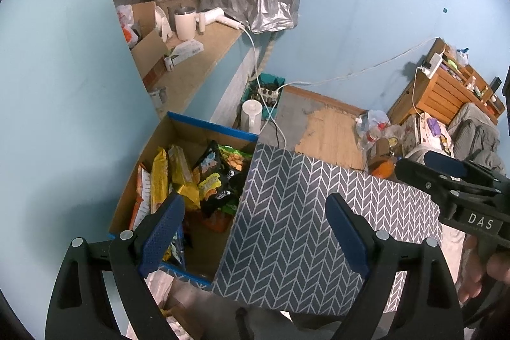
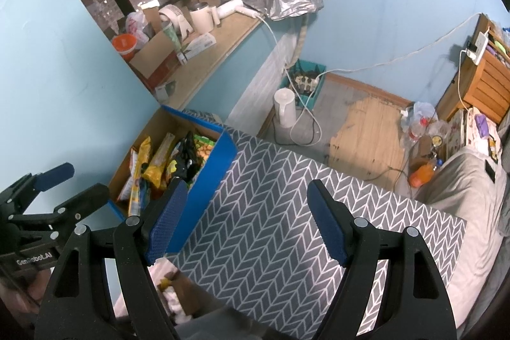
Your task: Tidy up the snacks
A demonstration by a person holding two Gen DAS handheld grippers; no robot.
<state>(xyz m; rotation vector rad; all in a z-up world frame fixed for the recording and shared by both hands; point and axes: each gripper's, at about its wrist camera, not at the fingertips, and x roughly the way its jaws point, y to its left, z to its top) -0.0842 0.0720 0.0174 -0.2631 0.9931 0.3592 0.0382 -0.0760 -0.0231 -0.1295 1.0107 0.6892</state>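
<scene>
A cardboard box with blue rims [image 1: 210, 128] [image 2: 220, 161] stands against the blue wall and holds several snack packs [image 1: 191, 180] [image 2: 165, 161], yellow, orange, black and green. Next to it on the right lies a grey herringbone-patterned surface [image 1: 296, 212] [image 2: 271, 228]. My left gripper [image 1: 255, 231] is open and empty, above the box's near right edge. My right gripper [image 2: 245, 222] is open and empty over the patterned surface. Each gripper also shows in the other view, the right one [image 1: 446, 177] and the left one [image 2: 63, 184], both open.
A wooden sill [image 1: 197, 66] at the back holds a white mug, a hair dryer and an open carton. On the floor stand a white jug [image 2: 285, 107], a teal crate with a power strip [image 2: 306, 82], bottles and an orange drink [image 2: 420, 174]. A bed [image 2: 471, 187] lies at right.
</scene>
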